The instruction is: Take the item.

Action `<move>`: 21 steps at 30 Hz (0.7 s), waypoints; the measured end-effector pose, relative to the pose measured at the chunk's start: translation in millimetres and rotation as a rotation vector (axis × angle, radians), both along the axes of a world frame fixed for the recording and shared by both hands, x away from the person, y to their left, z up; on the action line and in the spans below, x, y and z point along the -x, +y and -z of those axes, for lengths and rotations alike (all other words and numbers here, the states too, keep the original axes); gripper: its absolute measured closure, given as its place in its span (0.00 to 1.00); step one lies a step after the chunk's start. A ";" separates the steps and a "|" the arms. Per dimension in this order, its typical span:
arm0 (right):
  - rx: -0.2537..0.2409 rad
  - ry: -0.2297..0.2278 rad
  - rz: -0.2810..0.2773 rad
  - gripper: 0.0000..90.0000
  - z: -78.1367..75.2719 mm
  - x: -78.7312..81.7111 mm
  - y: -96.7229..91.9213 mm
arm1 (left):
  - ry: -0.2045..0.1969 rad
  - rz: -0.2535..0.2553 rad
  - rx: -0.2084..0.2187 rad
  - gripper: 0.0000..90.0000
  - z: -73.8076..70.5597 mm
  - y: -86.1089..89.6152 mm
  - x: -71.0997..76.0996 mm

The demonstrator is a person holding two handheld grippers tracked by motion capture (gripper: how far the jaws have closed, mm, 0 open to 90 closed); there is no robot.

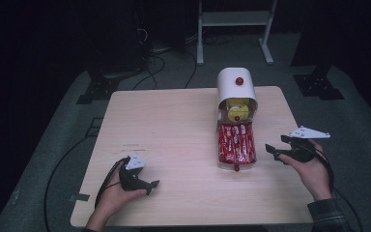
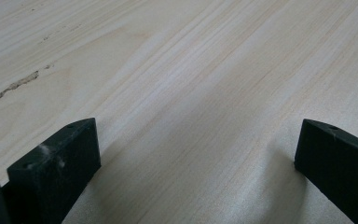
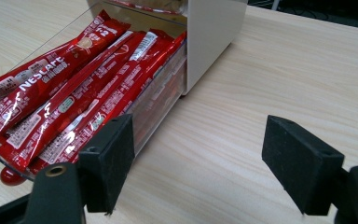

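Nearest the camera in the high view, two forearms come in from the bottom edge. The left gripper [image 1: 145, 186], black with a grey three-cornered plate, rests low on the pale wooden square table [image 1: 174, 130] near its front left part; its jaws stand wide apart with bare wood between them. In the left gripper view the table [image 2: 191, 84] shows fine grain and a thin dark scratch [image 2: 9, 89] at the left.

The right gripper [image 1: 272, 151] hangs at the table's right edge, aimed left toward the drawer, jaws spread wide and holding nothing. A dark plaid sleeve [image 1: 329, 212] shows at that wrist.

Just left of the right gripper lies the clear plastic pulled-out drawer [image 1: 236, 164] packed with red coffee stick sachets [image 1: 235, 142], with a small red round knob [image 1: 236, 168] at its front. In the right gripper view the sachets [image 3: 70, 102] lie side by side in the drawer, whose clear wall [image 3: 161, 100] is near the left jaw but apart from it; the red knob [image 3: 10, 176] touches the tabletop edge of that view.

Behind the drawer stands the white arch-topped dispenser box [image 1: 235, 84] with a red button on top and a yellow round container [image 1: 238, 111] inside its opening.

Farther off: grey carpeted floor [image 1: 53, 145], black cables [image 1: 149, 67], black stand feet [image 1: 94, 89], a white metal frame [image 1: 234, 29], dark room beyond.
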State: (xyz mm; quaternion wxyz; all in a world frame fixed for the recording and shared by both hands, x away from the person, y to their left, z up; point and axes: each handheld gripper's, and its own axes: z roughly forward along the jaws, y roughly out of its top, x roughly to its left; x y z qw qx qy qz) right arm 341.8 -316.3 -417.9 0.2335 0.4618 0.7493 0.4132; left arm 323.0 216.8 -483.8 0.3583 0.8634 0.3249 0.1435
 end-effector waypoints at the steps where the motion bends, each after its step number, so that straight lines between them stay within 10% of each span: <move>1: 0.003 -0.004 -0.003 0.27 -1.0 -1.3 0.8 | 0.000 0.000 0.000 0.00 0.0 0.0 0.0; 21: -0.013 -0.015 -0.035 0.32 -11.8 -10.2 14.6 | -0.001 0.000 0.000 0.00 0.0 0.0 0.0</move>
